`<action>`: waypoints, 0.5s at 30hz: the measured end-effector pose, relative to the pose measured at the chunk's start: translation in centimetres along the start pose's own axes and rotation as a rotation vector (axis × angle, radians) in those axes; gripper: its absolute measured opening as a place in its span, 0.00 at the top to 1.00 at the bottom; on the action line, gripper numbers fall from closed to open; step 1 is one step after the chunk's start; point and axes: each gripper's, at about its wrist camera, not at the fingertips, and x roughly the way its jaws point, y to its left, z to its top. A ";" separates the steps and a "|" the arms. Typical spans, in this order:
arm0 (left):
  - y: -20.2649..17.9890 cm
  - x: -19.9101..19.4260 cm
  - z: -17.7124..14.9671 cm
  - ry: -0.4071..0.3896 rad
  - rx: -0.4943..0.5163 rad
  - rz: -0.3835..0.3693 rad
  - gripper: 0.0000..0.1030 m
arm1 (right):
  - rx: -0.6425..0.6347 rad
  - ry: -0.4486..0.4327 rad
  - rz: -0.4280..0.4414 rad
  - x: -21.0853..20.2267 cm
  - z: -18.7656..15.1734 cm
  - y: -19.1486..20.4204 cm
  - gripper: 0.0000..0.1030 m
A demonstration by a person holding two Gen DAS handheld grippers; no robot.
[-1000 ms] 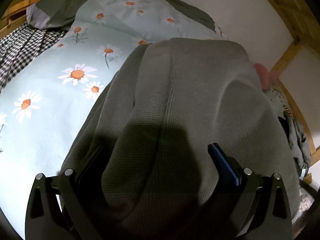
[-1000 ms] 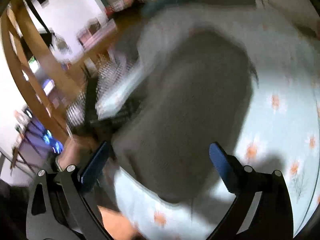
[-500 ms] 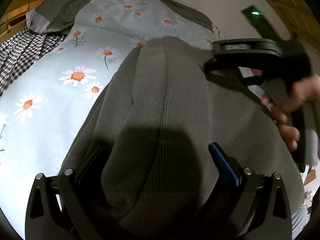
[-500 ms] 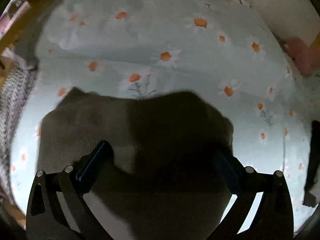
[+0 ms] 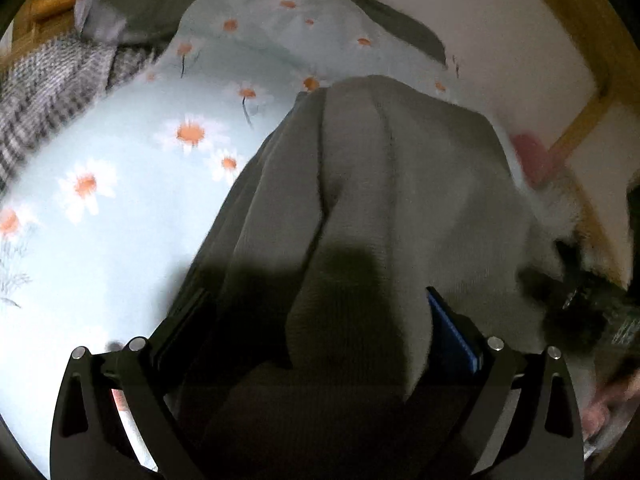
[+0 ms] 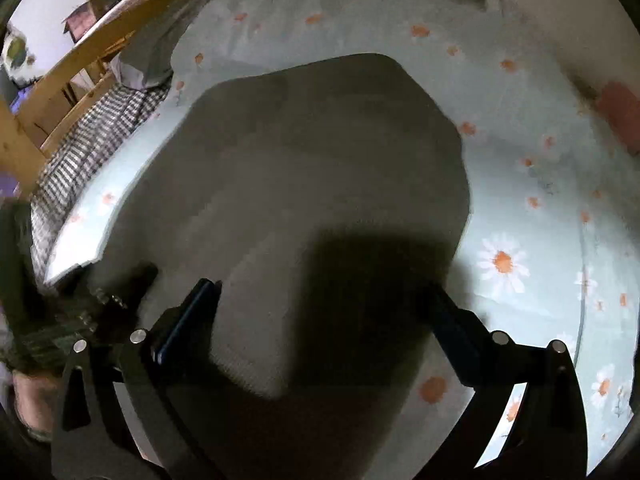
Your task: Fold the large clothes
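Observation:
A grey knit garment (image 5: 400, 184) lies folded on a pale blue daisy bedsheet (image 5: 120, 208). In the left wrist view my left gripper (image 5: 316, 312) is open, its fingers wide apart low over the garment's near end, where a fold of cloth bulges up between them. In the right wrist view the same garment (image 6: 304, 152) is a compact grey shape. My right gripper (image 6: 320, 300) hovers open above its near edge, with nothing pinched. Each gripper shows blurred at the edge of the other's view, the right gripper (image 5: 580, 304) and the left gripper (image 6: 108, 300).
Checked black-and-white bedding (image 6: 84, 148) and a wooden bed rail (image 6: 60, 76) lie to the left. A grey pillow (image 5: 152, 4) sits at the bed's head and a pink item (image 6: 620, 112) by the wall. A hand (image 5: 608, 400) holds the right gripper.
The right gripper swung from over the garment's far end to its near right side. A ridge of cloth now stands up between the left fingers. The left view tilted slightly.

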 end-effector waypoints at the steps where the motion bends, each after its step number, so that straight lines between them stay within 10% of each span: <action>1: 0.1 0.0 0.0 0.005 0.009 -0.015 0.04 | 0.031 -0.003 0.019 -0.1 -0.5 -0.5 0.03; 7: 0.0 -0.3 -0.4 0.000 0.032 -0.026 0.04 | 0.089 0.061 0.178 -2.5 -4.6 -2.1 0.03; 15: 0.1 -0.1 -0.5 -0.006 0.034 -0.023 0.04 | 0.483 0.104 0.711 -1.1 -9.9 -11.2 0.03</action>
